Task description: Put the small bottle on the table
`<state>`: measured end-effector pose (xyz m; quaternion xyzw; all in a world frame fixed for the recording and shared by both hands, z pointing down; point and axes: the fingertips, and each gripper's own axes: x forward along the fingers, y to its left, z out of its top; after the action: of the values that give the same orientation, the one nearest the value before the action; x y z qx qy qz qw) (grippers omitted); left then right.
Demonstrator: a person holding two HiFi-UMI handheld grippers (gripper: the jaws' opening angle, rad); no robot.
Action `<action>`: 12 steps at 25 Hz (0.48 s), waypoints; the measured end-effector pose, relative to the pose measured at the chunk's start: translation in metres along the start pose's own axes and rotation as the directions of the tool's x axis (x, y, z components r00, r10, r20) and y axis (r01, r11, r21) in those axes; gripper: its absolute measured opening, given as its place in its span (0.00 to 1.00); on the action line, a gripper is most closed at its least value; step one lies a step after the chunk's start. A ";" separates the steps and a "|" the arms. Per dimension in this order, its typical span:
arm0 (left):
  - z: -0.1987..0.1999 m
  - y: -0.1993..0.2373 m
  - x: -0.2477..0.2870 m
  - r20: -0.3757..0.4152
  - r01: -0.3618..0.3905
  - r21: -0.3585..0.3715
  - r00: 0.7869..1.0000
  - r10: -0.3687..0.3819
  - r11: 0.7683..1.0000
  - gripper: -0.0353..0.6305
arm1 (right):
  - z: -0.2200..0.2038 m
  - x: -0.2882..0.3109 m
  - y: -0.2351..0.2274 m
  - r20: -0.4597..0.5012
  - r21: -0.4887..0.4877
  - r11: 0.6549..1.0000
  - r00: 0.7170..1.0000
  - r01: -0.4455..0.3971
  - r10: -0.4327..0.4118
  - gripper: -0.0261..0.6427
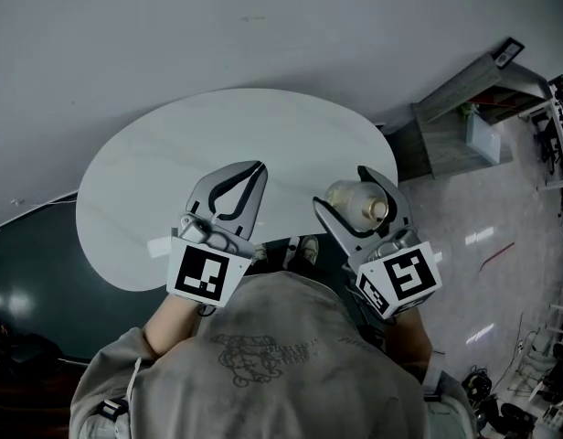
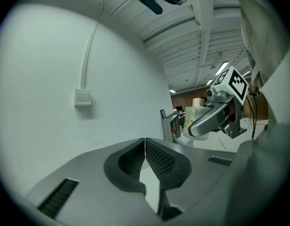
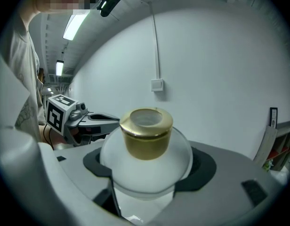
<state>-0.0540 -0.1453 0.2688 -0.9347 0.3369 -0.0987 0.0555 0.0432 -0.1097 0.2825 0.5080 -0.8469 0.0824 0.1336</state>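
Observation:
A small frosted white bottle (image 3: 145, 161) with a gold cap (image 3: 145, 132) sits between the jaws of my right gripper (image 3: 146, 173), which is shut on it. In the head view the small bottle (image 1: 355, 205) lies tilted in my right gripper (image 1: 353, 193) over the right edge of the round white table (image 1: 217, 144). My left gripper (image 1: 254, 174) hovers over the table's near part with its jaws shut and nothing between them; in the left gripper view my left gripper (image 2: 145, 147) shows its pads pressed together, with the right gripper and the bottle (image 2: 197, 114) beyond.
A white wall with a switch box (image 2: 82, 98) and cable rises behind the table. A grey shelf unit (image 1: 464, 117) stands to the right on a glossy tiled floor. A dark floor area (image 1: 26, 282) lies to the left. My own torso fills the bottom of the head view.

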 end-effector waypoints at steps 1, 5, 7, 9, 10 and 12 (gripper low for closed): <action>0.000 0.001 0.000 0.000 -0.009 -0.005 1.000 0.009 1.000 0.08 | 0.000 0.001 -0.001 -0.002 -0.002 1.000 1.000 -0.005 0.005 0.56; -0.001 0.004 0.002 -0.009 -0.039 -0.016 0.999 0.039 0.999 0.08 | 0.003 0.005 -0.006 0.000 -0.014 0.999 1.000 -0.029 0.029 0.56; -0.002 0.003 0.010 -0.015 -0.046 -0.020 0.999 0.045 0.999 0.08 | 0.002 0.009 -0.015 -0.006 -0.013 0.999 0.999 -0.036 0.036 0.56; -0.003 0.002 0.025 -0.021 -0.053 -0.024 0.998 0.052 0.998 0.08 | 0.000 0.016 -0.031 -0.011 -0.010 0.999 0.999 -0.046 0.046 0.56; -0.004 0.003 0.031 -0.024 -0.058 -0.027 0.998 0.057 0.998 0.08 | 0.000 0.019 -0.037 -0.012 -0.010 0.998 0.998 -0.055 0.055 0.56; -0.007 0.006 0.039 -0.028 -0.067 -0.035 0.997 0.066 0.997 0.08 | -0.002 0.028 -0.044 -0.018 -0.005 0.998 0.997 -0.070 0.069 0.56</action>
<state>-0.0295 -0.1753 0.2800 -0.9225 0.3701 -0.1035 0.0376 0.0698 -0.1534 0.2932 0.4772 -0.8631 0.0894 0.1395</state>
